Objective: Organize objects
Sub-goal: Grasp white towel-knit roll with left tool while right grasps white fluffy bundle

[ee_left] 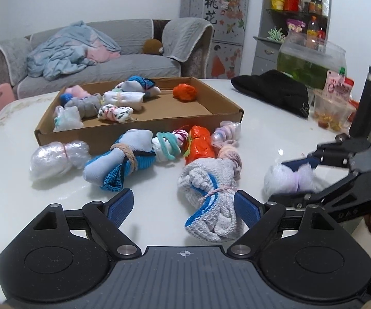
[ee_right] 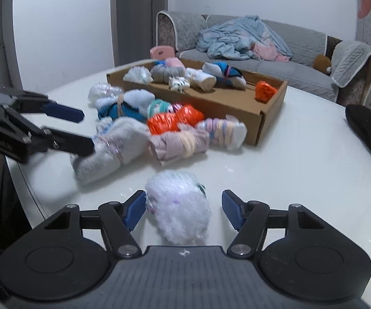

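Note:
Several bundled socks and plastic bundles lie on the white table (ee_left: 159, 193) in front of a shallow cardboard box (ee_left: 139, 126) that holds several more. My left gripper (ee_left: 184, 207) is open; a grey sock bundle with blue stripes (ee_left: 208, 195) lies between its fingers, against the right pad. The same bundle shows in the right wrist view (ee_right: 110, 149). My right gripper (ee_right: 184, 209) is open around a fluffy white-lilac bundle (ee_right: 180, 206), which touches its left pad. That bundle also shows in the left wrist view (ee_left: 286, 177), between the right gripper's fingers (ee_left: 296, 163).
A black cap (ee_left: 275, 92), a fishbowl (ee_left: 309, 61) and a plastic tub of snacks (ee_left: 332, 110) stand at the table's far right. An orange bundle (ee_left: 201, 144) and a blue-white sock bundle (ee_left: 118, 162) lie by the box. A grey sofa (ee_left: 95, 59) is behind.

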